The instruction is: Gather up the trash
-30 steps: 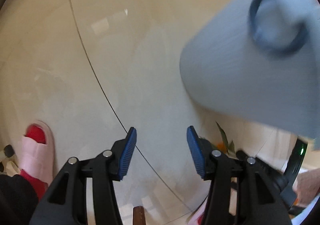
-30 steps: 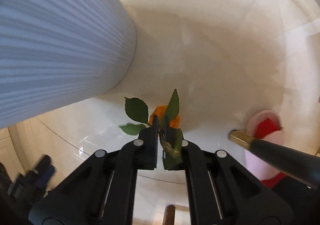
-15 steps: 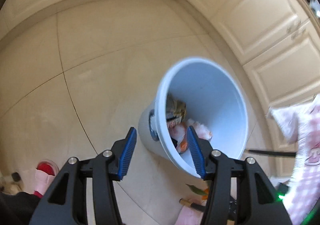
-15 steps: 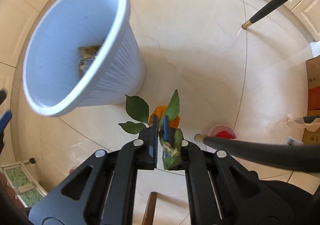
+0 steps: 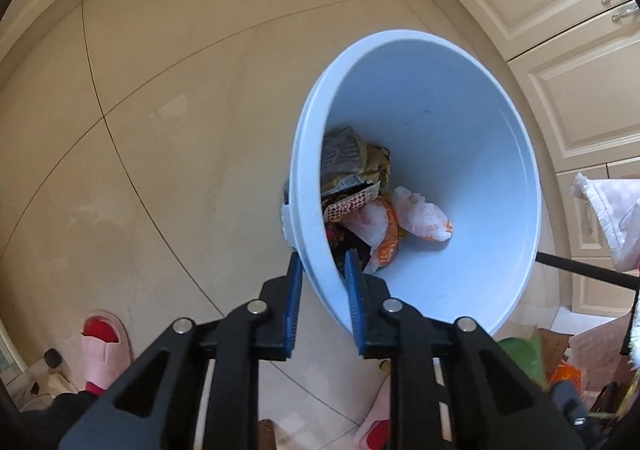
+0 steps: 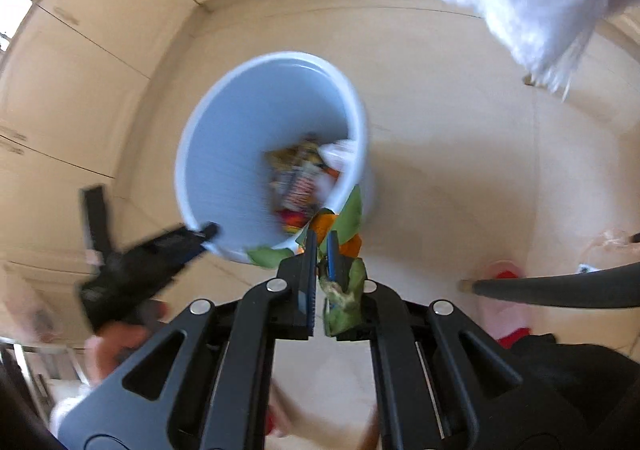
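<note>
Currently the bin (image 5: pixel 460 153), a pale blue plastic bucket, fills the centre right of the left wrist view, its mouth tilted toward the camera. Inside it, at the bottom, lie crumpled wrappers (image 5: pixel 352 169) in brown, gold and red, plus white tissue wads (image 5: pixel 420 215) with orange patches.

The left gripper (image 5: pixel 320 270) straddles the bin's near rim: one blue pad sits outside the wall, the other inside. Its jaws are closing on the rim; whether the pads already press on the plastic cannot be told from this angle.

The right gripper (image 6: pixel 320 246), at lower centre of the right wrist view, is clamped tight on a leafy scrap (image 6: pixel 344 234): green leaves with an orange piece, and a wilted green part hanging beside the right finger. The scrap sits at the bin's (image 6: pixel 240 129) near rim in the picture, which is blurred. The left gripper (image 6: pixel 200 234) shows as a dark blur at the bin's lower left edge.

A tile floor (image 5: pixel 160 129) surrounds the bin. A pink slipper (image 5: pixel 106 350) with a red sock shows at lower left of the left wrist view. Cabinets (image 5: pixel 560 29) occupy its upper right.
</note>
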`<state>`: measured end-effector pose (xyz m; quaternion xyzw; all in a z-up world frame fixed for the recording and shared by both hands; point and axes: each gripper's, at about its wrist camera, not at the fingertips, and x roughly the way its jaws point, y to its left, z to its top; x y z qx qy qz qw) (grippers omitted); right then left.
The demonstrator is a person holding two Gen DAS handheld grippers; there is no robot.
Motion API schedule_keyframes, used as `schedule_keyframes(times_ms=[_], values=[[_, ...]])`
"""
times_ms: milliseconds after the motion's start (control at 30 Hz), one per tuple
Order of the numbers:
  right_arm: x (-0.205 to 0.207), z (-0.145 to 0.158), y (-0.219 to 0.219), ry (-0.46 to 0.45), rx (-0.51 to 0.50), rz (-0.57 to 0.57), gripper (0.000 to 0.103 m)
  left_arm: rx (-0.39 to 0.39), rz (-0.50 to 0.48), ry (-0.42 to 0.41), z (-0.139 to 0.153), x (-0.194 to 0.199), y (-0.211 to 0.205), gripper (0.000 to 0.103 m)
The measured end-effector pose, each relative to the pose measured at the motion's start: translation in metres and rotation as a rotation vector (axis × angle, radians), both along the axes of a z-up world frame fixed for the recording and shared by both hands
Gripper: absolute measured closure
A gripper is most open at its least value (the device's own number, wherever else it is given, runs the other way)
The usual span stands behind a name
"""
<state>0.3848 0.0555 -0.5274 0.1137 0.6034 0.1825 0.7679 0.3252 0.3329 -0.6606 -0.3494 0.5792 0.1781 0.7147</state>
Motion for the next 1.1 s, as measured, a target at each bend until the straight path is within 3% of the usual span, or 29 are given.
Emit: schedule_keyframes(times_ms=[200,433,600,900,1000,1033,1067,1100], values=[[0.012,-0.003,0.035,-0.030,0.022,0.044,0.098,-0.011,0.025,0.031,-0.007,-0.006,0.012,0.086],[0.015,-0.034,0.072,0.026,0.056,0.064,0.098,-0.002,0.037,0.052,-0.013,-0.028,0.015,0.086],[0.022,-0.053,0.082,0.045,0.064,0.080,0.098,0.000,0.036,0.044,-0.017,-0.026,0.013,0.085],[0.027,-0.059,0.071,0.075,0.122,0.028,0.097,0.015,0.002,0.044,-0.019,-0.022,0.007,0.083],[0.028,-0.059,0.077,0.077,0.124,0.028,0.088,-0.008,-0.008,0.049,-0.020,-0.021,0.006,0.082],[0.027,-0.058,0.079,0.073,0.117,0.032,0.075,-0.026,-0.013,0.056,-0.022,-0.021,0.007,0.079],[0.025,-0.057,0.079,0.066,0.113,0.024,0.055,-0.034,-0.018,0.066,-0.023,-0.021,0.007,0.076],[0.024,-0.055,0.077,0.056,0.113,0.009,0.050,-0.016,-0.017,0.080,-0.022,-0.022,0.007,0.067]])
